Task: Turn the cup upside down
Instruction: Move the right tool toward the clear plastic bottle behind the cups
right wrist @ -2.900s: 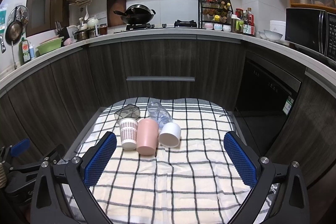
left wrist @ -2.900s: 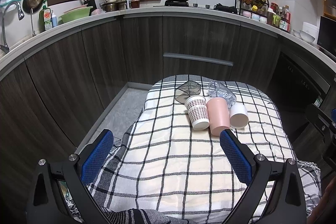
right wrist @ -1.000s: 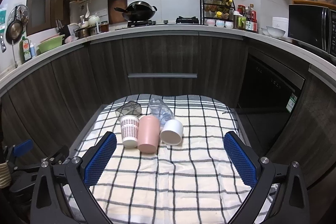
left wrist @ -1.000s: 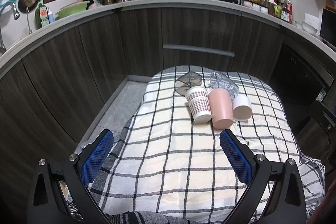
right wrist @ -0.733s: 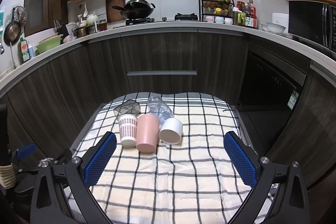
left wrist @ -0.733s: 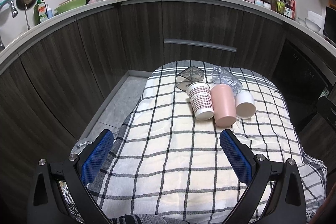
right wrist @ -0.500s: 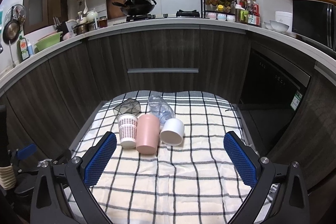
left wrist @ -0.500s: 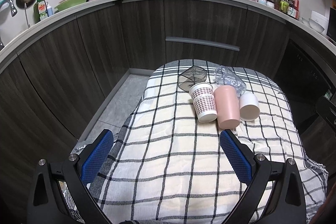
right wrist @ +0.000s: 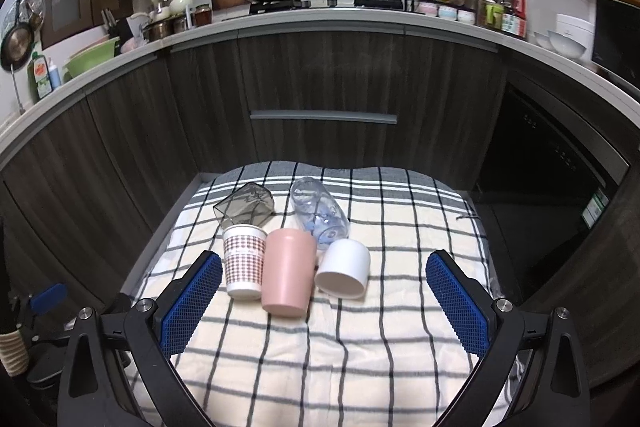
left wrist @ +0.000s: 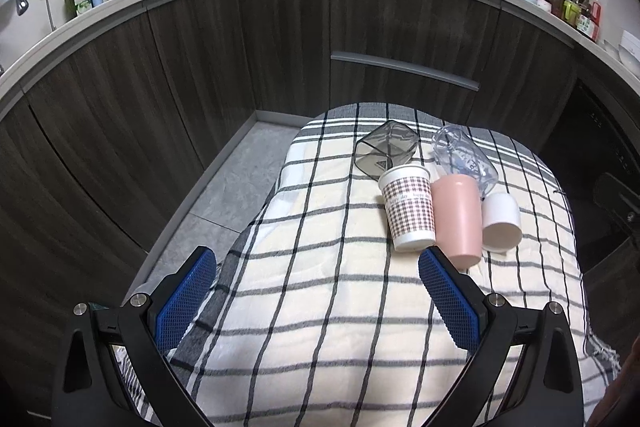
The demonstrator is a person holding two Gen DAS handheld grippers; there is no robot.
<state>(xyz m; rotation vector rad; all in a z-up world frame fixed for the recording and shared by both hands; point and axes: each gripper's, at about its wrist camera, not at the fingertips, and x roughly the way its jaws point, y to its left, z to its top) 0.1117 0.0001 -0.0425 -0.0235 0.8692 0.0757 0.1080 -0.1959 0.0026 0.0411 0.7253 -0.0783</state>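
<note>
Several cups lie on their sides on a checked cloth (left wrist: 320,287): a chequered paper cup (left wrist: 408,207) (right wrist: 244,261), a pink cup (left wrist: 458,221) (right wrist: 286,273), a white cup (left wrist: 500,223) (right wrist: 344,269), a clear plastic cup (left wrist: 464,161) (right wrist: 318,213) and a dark square glass (left wrist: 386,151) (right wrist: 244,207). My left gripper (left wrist: 316,301) is open and empty, near the paper cup, its right finger close to the pink cup's mouth. My right gripper (right wrist: 324,301) is open and empty, just before the cups.
The cloth covers a small table with a floor gap (left wrist: 224,195) at its left. Dark kitchen cabinets (right wrist: 320,99) curve behind. The left gripper's body (right wrist: 44,311) shows at the lower left of the right wrist view.
Both grippers have moved forward toward the cups, which now look larger and closer. Both stay open. The cups have not moved.
</note>
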